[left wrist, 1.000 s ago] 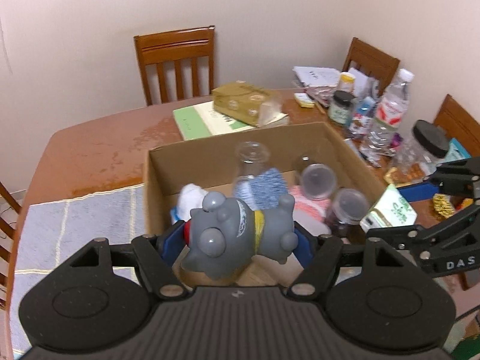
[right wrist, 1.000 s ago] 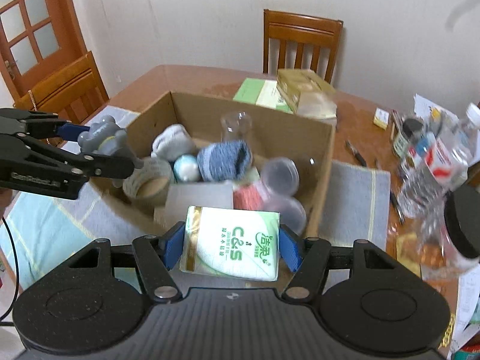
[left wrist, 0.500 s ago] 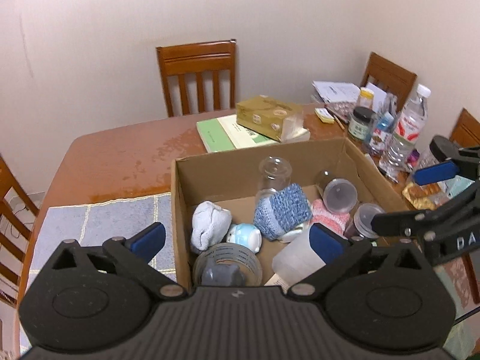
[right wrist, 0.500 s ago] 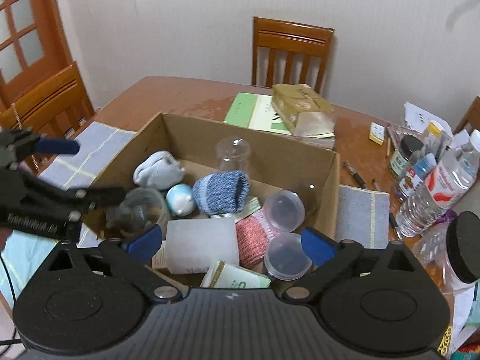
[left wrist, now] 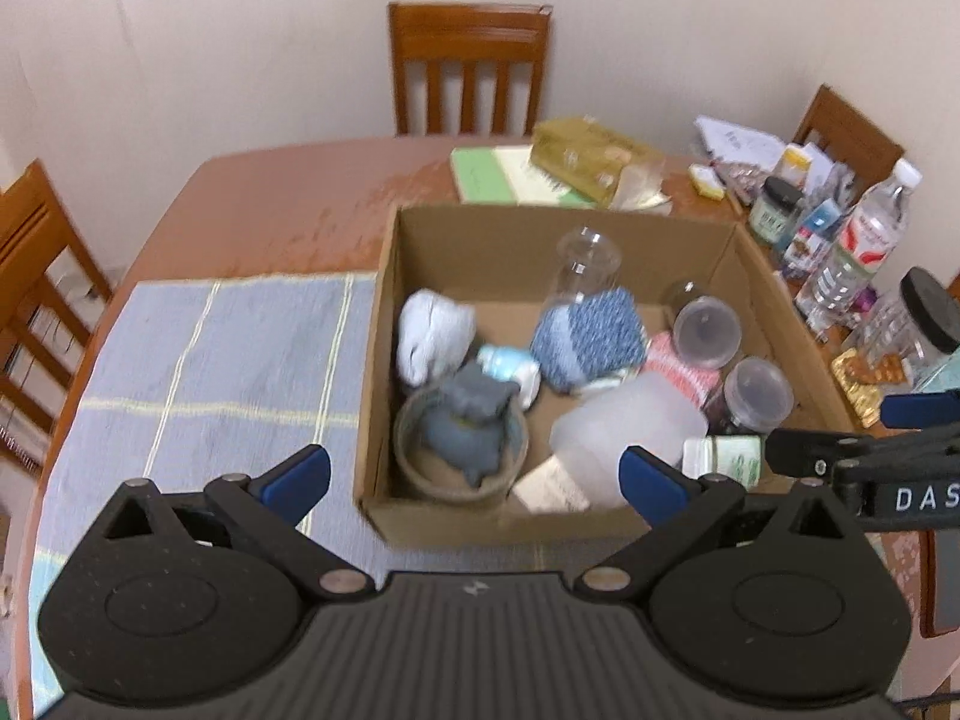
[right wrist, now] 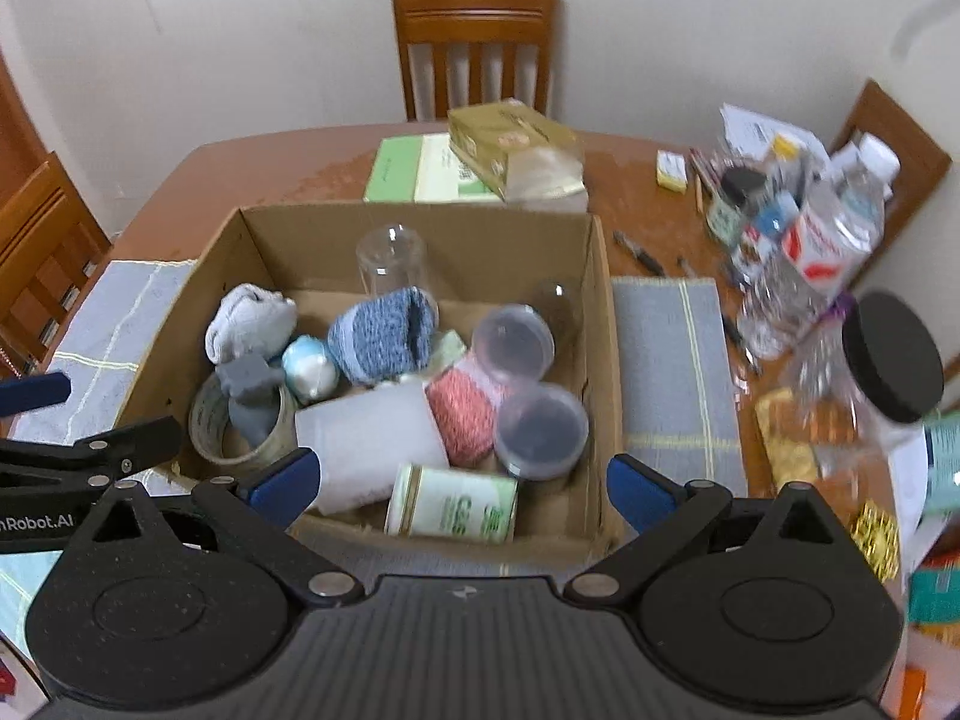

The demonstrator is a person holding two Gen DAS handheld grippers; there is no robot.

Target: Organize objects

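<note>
Grippers — left (left wrist: 474, 471) and right (right wrist: 459, 483) — hung spread and empty over the box (right wrist: 603, 324). Toy (left wrist: 471, 423) sat in the tape roll (left wrist: 414, 456), tissue pack (right wrist: 453, 501) inside too. Next move likely called for fetching another loose item.

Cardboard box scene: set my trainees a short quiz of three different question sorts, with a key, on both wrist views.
1. True or false: the grey toy stands inside the tape roll in the cardboard box.
2. Multiple choice: the green tissue pack is A) in the right gripper, B) lying in the box at its near wall, C) on the placemat.
3. Fill in: both the left gripper and the right one are ____.

Key: 1 true; 2 B; 3 open.
</note>
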